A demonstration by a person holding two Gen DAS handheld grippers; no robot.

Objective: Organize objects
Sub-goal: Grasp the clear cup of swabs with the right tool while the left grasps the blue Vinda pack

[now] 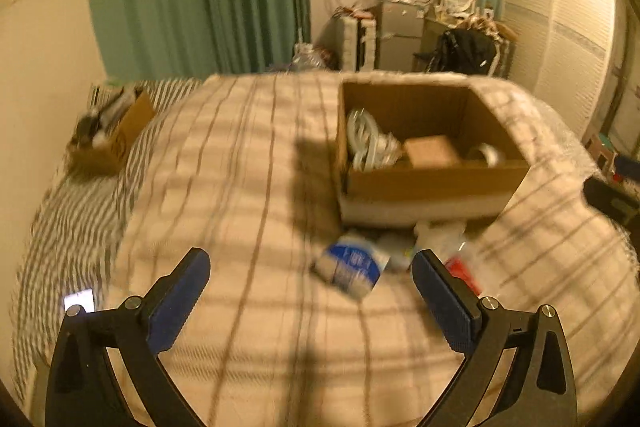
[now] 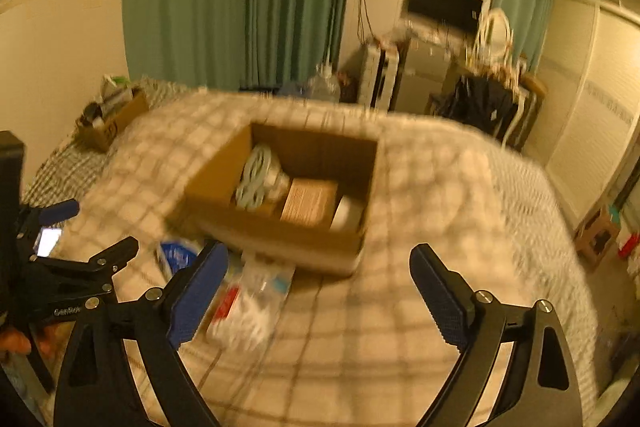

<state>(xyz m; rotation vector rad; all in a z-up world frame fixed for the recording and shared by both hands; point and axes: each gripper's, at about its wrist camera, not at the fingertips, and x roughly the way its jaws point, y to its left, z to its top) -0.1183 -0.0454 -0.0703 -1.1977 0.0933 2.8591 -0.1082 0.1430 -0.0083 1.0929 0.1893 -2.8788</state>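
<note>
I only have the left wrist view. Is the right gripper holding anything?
Observer: No. The right gripper is open, with nothing between its fingers.
Operator: What's it pointing at?
Observer: The blanket in front of the cardboard box, with the packets by its left finger.
Operator: Can you see my left gripper from there?
Observer: Yes. The left gripper is at the frame's left edge, open, next to the lit phone.
</note>
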